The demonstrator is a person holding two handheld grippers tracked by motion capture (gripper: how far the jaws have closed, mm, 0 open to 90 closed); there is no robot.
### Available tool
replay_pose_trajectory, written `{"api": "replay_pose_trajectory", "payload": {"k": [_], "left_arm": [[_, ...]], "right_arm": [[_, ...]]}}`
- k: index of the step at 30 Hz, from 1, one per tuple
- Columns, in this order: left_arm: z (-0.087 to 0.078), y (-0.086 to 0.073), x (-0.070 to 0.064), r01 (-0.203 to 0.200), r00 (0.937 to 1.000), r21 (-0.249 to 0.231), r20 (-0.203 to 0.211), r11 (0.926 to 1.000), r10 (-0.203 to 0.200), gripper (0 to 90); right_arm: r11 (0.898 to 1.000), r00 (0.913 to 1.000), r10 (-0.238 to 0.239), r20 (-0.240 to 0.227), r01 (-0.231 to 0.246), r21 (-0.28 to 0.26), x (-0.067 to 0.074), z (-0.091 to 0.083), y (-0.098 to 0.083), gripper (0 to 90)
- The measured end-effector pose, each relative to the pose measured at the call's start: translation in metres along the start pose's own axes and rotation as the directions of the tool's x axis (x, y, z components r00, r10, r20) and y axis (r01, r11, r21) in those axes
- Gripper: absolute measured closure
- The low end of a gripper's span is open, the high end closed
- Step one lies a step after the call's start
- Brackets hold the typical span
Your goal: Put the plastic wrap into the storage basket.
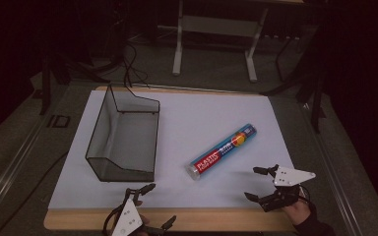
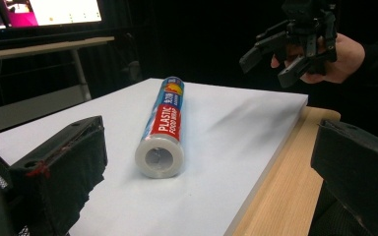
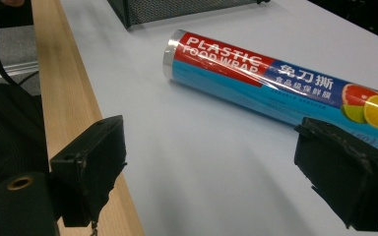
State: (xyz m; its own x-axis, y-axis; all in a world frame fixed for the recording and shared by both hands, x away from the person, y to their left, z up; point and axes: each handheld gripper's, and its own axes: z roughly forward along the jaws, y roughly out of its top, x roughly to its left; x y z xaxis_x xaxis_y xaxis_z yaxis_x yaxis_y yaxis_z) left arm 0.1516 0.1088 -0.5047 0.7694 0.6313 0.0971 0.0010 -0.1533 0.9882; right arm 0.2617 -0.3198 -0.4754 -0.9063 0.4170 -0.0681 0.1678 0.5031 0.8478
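Lying diagonally on white table [image 1: 187, 118] beside mesh basket [image 1: 123, 135]: plastic food wrap roll [image 1: 221, 151]. Likely light, stiff, slippery film; rolls. Grasp mid-length across barrel. Left hand-held gripper [image 1: 150, 206], right hand-held gripper [image 1: 256, 183] both spread, empty.

This looks like a lab or recording studio rather than a home. A wooden table [image 1: 78, 222] topped with a white board [image 1: 211, 123] stands amid dark curtains, with cables [image 1: 130, 64] trailing across a grey floor, a bare metal desk frame [image 1: 216, 29] behind, and a lit monitor [image 2: 44, 12] glowing at the side.
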Motion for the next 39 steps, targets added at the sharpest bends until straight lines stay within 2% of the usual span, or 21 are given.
{"api": "replay_pose_trajectory", "payload": {"k": [4,8,9,12,17,20,22,23,24,25,27,28,29,30,31,32,34,36,37,38,39], "left_arm": [[0.0,0.0,-0.001,0.0,1.0,0.0,-0.001,1.0,0.0,1.1],[0.001,0.0,-0.001,0.001,1.0,0.005,-0.002,1.0,-0.001,1.1],[0.001,0.0,-0.001,0.001,1.0,0.006,-0.001,1.0,-0.001,1.1],[0.001,0.0,-0.001,0.002,1.0,0.004,-0.002,1.0,-0.002,1.1],[0.001,0.0,0.001,0.01,0.9999,0.002,-0.003,0.9999,-0.01,1.1],[0.001,0.0,0.002,0.015,0.9999,-0.001,-0.004,0.9999,-0.015,1.1],[0.002,-0.001,0.003,0.015,0.9999,0.001,0.0,0.9999,-0.015,1.1],[0.001,-0.001,0.003,0.014,0.9999,0.003,-0.001,0.9999,-0.014,1.1],[0.001,-0.001,0.003,0.014,0.9999,0.003,-0.001,0.9999,-0.014,1.1],[0.001,-0.001,0.003,0.017,0.9999,0.001,-0.002,0.9999,-0.017,1.1],[0.001,-0.001,0.003,0.019,0.9998,0.002,-0.003,0.9998,-0.019,1.1],[0.002,-0.001,0.004,0.019,0.9998,0.006,-0.003,0.9998,-0.019,1.1],[0.002,-0.001,0.004,0.019,0.9998,0.006,-0.003,0.9998,-0.019,1.1],[0.002,-0.001,0.004,0.02,0.9998,0.005,-0.003,0.9998,-0.02,1.1],[0.002,-0.001,0.004,0.02,0.9998,0.005,-0.003,0.9998,-0.02,1.1],[0.002,-0.001,0.005,0.021,0.9998,0.004,-0.003,0.9998,-0.021,1.1],[0.001,-0.001,0.005,0.022,0.9998,0.003,-0.002,0.9998,-0.022,1.1],[0.001,-0.001,0.005,0.022,0.9998,0.003,-0.002,0.9998,-0.022,1.1],[0.002,-0.001,0.005,0.022,0.9998,0.005,0.0,0.9997,-0.022,1.1],[0.002,-0.001,0.005,0.022,0.9998,0.005,0.0,0.9997,-0.022,1.1],[0.002,-0.001,0.004,0.021,0.9998,0.004,0.002,0.9998,-0.021,1.1]], "right_arm": [[0.999,0.9992,0.02,-0.035,-0.022,-0.046,-0.003,-0.006,0.002,10.7],[0.997,0.9988,0.027,-0.042,-0.03,-0.069,-0.005,-0.011,0.005,10.7],[0.998,0.9996,0.017,-0.024,-0.019,-0.061,-0.003,-0.011,0.005,10.7],[0.999,0.9994,0.006,-0.034,-0.008,-0.045,-0.002,-0.01,0.006,10.8],[0.999,0.9955,0.012,-0.094,-0.015,-0.032,0.002,-0.009,0.011,12.8],[1.0,0.9937,0.009,-0.112,-0.012,-0.028,0.002,-0.009,0.013,11.6],[1.0,0.9913,0.014,-0.131,-0.015,-0.007,0.0,-0.008,0.015,11.5],[0.999,0.9873,0.025,-0.157,-0.021,0.03,-0.004,-0.007,0.017,11.5],[0.999,0.9873,0.025,-0.157,-0.021,0.03,-0.004,-0.007,0.017,11.5],[0.997,0.9812,0.038,-0.189,-0.026,0.068,-0.007,-0.006,0.018,11.5],[0.996,0.9824,0.044,-0.181,-0.03,0.081,-0.007,-0.005,0.019,11.9],[0.992,0.9866,0.067,-0.148,-0.05,0.114,-0.008,-0.003,0.022,12.8],[0.989,0.9857,0.07,-0.153,-0.048,0.138,-0.01,-0.002,0.023,12.7],[0.986,0.9799,0.068,-0.188,-0.037,0.162,-0.011,-0.001,0.023,10.8],[0.986,0.9799,0.068,-0.188,-0.037,0.162,-0.011,-0.001,0.023,10.8],[0.985,0.9852,0.001,-0.171,0.029,0.173,-0.009,0.001,0.024,10.0],[0.974,0.9748,-0.018,-0.222,0.067,0.215,-0.009,0.004,0.025,9.9],[0.971,0.9748,-0.022,-0.222,0.074,0.228,-0.009,0.006,0.025,9.9],[0.959,0.9731,-0.032,-0.228,0.094,0.266,-0.009,0.011,0.027,9.9],[0.959,0.9731,-0.032,-0.228,0.094,0.266,-0.009,0.011,0.027,9.9],[0.944,0.9701,-0.047,-0.238,0.121,0.307,-0.011,0.016,0.029,10.0]]}}
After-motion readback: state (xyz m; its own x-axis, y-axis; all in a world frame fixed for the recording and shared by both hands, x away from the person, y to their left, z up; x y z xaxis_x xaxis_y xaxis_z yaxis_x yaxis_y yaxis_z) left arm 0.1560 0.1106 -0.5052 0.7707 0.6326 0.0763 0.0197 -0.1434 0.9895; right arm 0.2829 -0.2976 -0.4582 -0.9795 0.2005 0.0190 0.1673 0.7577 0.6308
